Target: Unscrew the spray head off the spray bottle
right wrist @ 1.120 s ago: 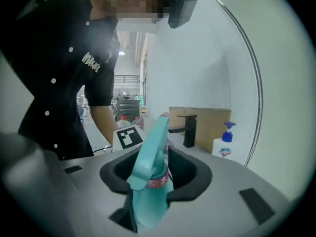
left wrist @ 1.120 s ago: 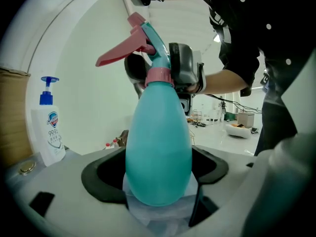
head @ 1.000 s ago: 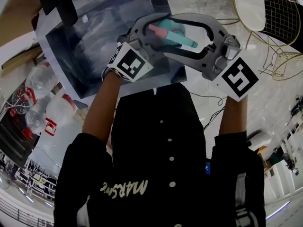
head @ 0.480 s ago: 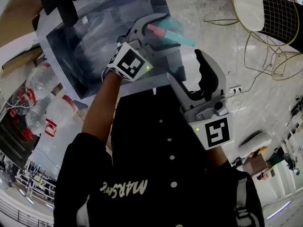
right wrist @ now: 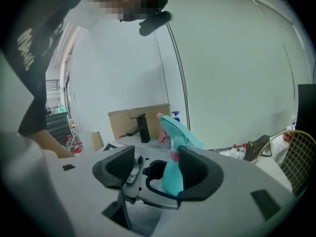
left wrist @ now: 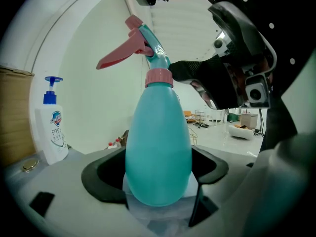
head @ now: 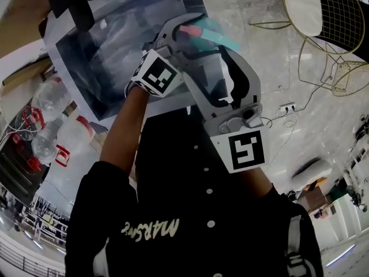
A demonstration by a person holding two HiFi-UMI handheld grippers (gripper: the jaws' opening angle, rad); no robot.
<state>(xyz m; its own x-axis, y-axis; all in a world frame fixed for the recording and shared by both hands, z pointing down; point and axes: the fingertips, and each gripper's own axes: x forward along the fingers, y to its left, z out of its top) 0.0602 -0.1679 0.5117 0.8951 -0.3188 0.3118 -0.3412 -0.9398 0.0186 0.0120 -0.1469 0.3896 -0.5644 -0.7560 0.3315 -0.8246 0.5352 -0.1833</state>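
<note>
A teal spray bottle (left wrist: 158, 147) stands upright between the jaws of my left gripper (left wrist: 155, 169), which is shut on its lower body. A pink collar (left wrist: 159, 77) joins it to the spray head (left wrist: 154, 46), whose pink trigger (left wrist: 118, 57) points left. In the head view the left gripper (head: 185, 38) holds the bottle (head: 216, 34) out ahead. My right gripper (head: 226, 81) hangs just below and right of it, open and holding nothing. In the right gripper view the bottle (right wrist: 173, 174) shows beyond the open right gripper (right wrist: 155, 168), close to its right pad (right wrist: 197, 168).
A white pump soap bottle (left wrist: 53, 127) stands at the left on the counter. A black faucet (right wrist: 142, 127) and a cardboard sheet (right wrist: 129, 118) lie behind. Below are a grey tabletop (head: 109, 51), a gold wire chair (head: 328, 27) and water bottles (head: 55, 131) on the floor.
The right gripper left the spray head, dropped back toward the body, then rose again close under the bottle. The left gripper kept holding the bottle in place.
</note>
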